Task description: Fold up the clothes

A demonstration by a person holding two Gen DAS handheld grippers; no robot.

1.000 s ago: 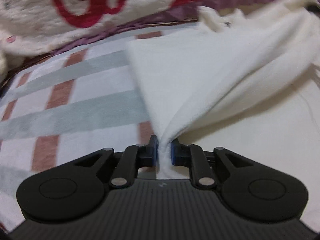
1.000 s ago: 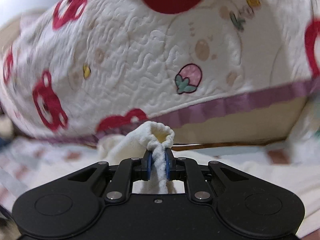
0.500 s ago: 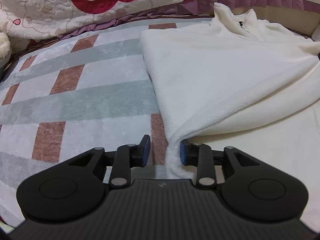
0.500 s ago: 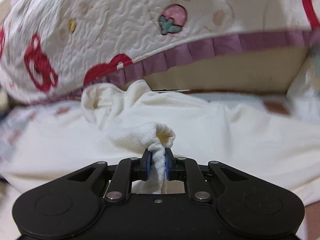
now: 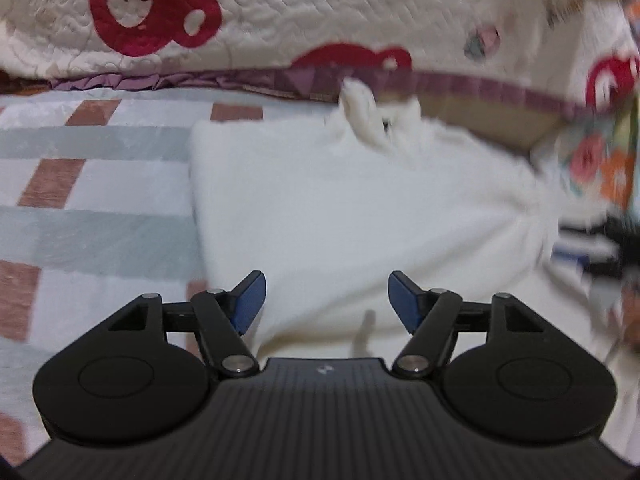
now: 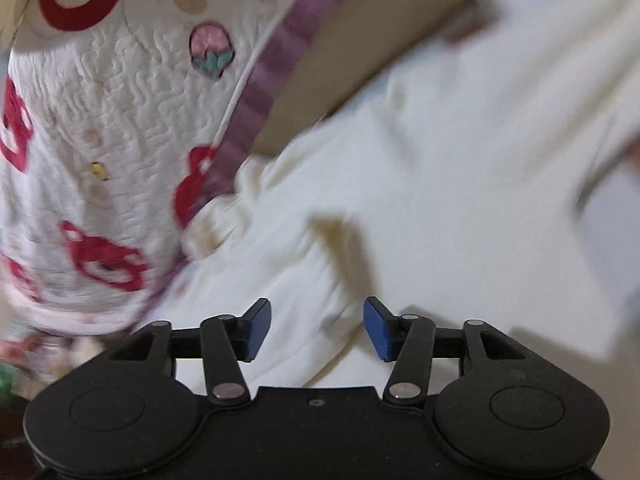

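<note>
- Cream fleece garment point(image 5: 360, 216) lies folded on the checked bedspread point(image 5: 92, 200), directly beneath both grippers.
- Left gripper point(image 5: 326, 300) and right gripper point(image 6: 316, 330): jaws opening (nothing pinched).

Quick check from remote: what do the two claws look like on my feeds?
Both match: the left claw and right claw have matte black bodies with round side discs, black linkage arms on silver pivot pins, and blue finger pads. No cables or sleeves show.

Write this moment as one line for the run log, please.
left gripper: jaws opening, nothing clamped | right gripper: jaws opening, nothing clamped | white garment: folded, lying on checked sheet
</note>
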